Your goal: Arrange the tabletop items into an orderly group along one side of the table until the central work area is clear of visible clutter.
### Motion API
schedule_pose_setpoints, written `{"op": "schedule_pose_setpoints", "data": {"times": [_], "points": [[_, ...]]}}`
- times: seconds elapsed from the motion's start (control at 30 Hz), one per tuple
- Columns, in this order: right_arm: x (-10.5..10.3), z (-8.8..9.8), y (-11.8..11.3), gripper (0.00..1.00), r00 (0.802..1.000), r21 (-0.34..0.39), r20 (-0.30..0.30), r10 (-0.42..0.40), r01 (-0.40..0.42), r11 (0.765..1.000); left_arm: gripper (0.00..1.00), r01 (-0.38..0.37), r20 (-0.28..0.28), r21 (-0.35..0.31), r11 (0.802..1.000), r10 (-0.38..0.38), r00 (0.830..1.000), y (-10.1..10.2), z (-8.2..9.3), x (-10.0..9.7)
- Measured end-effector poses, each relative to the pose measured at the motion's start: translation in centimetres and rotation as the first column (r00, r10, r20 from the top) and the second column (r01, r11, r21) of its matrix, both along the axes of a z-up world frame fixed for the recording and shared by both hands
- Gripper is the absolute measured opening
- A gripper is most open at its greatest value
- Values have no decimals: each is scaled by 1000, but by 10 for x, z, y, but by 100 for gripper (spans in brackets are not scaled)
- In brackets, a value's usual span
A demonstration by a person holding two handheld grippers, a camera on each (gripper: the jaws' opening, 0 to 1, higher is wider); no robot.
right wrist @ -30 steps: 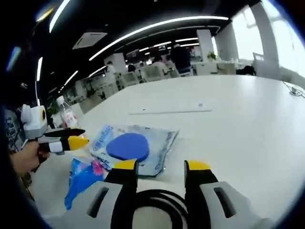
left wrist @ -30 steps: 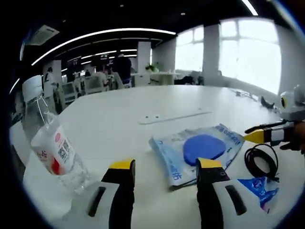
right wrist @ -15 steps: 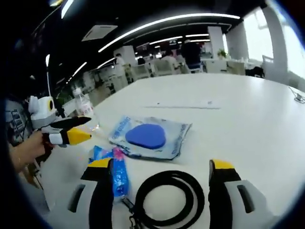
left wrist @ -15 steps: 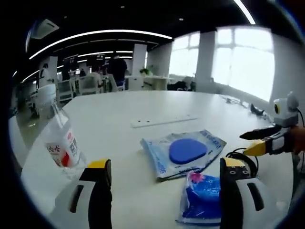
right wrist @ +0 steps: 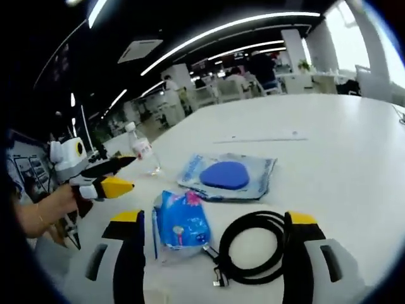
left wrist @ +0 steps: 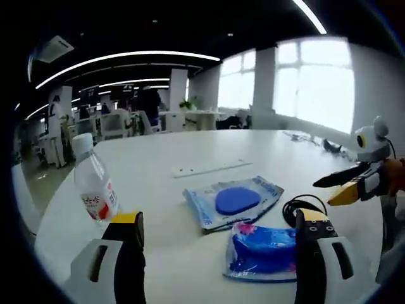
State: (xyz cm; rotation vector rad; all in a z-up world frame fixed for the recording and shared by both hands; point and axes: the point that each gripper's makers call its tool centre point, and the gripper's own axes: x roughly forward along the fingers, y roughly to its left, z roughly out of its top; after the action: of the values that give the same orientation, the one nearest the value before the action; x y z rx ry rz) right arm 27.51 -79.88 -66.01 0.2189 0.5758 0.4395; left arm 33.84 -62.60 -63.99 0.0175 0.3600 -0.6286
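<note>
A clear water bottle (left wrist: 93, 187) with a white cap and red-and-white label stands upright on the white table (left wrist: 190, 152). Well apart lies a flat pale-blue packet (left wrist: 233, 201) showing a blue oval. Just beside it lie a crinkled blue-and-pink pouch (left wrist: 262, 251) and a coiled black cable (right wrist: 253, 244).

The left hand-held gripper (left wrist: 218, 231), grey-bodied with yellow-tipped black jaws, has its jaws spread wide apart with nothing between them, hovering above the white worktop (left wrist: 190, 152). The right hand-held gripper (right wrist: 212, 231), of the same build, is likewise spread wide and holds nothing. A bare hand (right wrist: 47, 209) grips the left one's handle.
</note>
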Motion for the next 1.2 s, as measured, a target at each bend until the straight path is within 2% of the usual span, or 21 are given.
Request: {"op": "schedule_pose_setpoints", "data": {"times": [0.37,0.47,0.6,0.73,0.93,1.2], "points": [[-32,-1,28,85,997,28,-41,70,-69,997,99,14,-18,15,1000,-14,1000,11,3,-27],[-43,-2,37,84,992,60,-62,107,-103,993,98,14,-26,-8,1000,-15,1000,16,4,-35],[-52,0,43,84,988,54,-61,142,-139,989,98,12,-53,-20,1000,-13,998,26,2,-46],[-62,4,48,83,983,70,-63,172,-167,983,98,13,-37,4,1000,-13,999,33,5,-56],[-76,0,54,78,975,65,-83,208,-203,977,98,5,-38,-14,1000,-5,999,41,11,-68],[-99,-1,62,73,964,72,-100,248,-241,968,98,21,-24,12,1000,-21,1000,45,17,-85]]}}
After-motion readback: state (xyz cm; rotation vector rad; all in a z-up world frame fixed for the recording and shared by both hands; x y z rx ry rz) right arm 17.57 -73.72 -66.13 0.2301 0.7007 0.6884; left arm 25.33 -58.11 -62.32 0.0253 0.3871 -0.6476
